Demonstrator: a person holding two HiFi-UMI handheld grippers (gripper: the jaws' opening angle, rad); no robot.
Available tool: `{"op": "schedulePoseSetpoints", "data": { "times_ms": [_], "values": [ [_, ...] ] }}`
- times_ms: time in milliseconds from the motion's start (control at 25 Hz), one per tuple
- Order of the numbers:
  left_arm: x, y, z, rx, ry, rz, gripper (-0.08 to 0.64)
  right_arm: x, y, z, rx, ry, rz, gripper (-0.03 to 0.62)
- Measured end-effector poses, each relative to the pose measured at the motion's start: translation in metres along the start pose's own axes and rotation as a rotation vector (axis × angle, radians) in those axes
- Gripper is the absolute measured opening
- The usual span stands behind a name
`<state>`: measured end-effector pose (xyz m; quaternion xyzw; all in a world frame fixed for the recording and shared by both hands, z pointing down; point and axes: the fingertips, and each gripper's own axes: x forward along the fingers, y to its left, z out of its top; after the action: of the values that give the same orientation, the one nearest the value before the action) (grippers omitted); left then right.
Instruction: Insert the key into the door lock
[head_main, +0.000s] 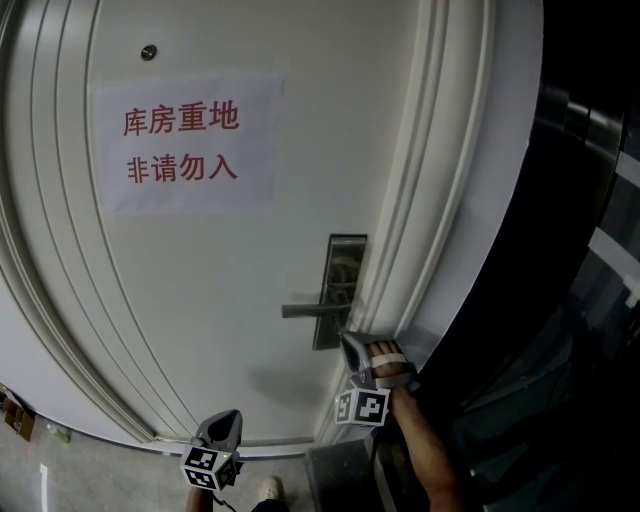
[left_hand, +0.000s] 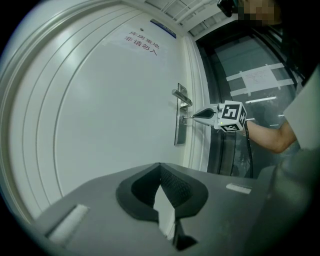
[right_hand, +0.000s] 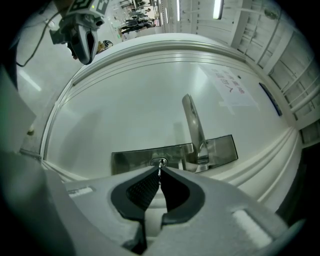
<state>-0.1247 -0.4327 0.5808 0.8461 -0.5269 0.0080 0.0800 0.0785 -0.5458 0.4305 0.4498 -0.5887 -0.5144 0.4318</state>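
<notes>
Holding key (right_hand: 159, 170) at lock (right_hand: 134, 159), right gripper (head_main: 349, 344) clamped on it.
Key's shaft points straight into keyhole (right_hand: 159, 162), tip at its mouth; left gripper (left_hand: 160, 166), fingers together, empty, well apart.

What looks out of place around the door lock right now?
Nothing stands out. The right gripper holds the key at the keyhole, the handle sits level, the paper sign lies flat.

Right gripper (right_hand: 159, 171) clamped; left gripper (left_hand: 160, 166) closed, empty.
</notes>
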Motion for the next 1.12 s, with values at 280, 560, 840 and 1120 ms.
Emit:
{"op": "schedulePoseSetpoints", "data": {
  "times_ms": [280,560,840,1120],
  "values": [
    [0.000,0.002,-0.003,-0.004,0.003,0.004,0.002,0.001,0.001,0.000,-0.016,-0.004,-0.005,0.011],
    [0.003,0.007,-0.001,-0.007,-0.004,0.007,0.002,0.009,0.001,0.008,-0.016,-0.014,-0.013,0.012],
    [0.002,0.016,-0.004,-0.018,-0.001,0.026,0.002,0.026,-0.001,0.008,-0.006,-0.008,-0.010,0.012],
    [0.003,0.022,-0.006,-0.021,0.005,0.028,0.002,0.028,-0.002,0.009,0.000,-0.010,-0.015,0.014]
  ]
}}
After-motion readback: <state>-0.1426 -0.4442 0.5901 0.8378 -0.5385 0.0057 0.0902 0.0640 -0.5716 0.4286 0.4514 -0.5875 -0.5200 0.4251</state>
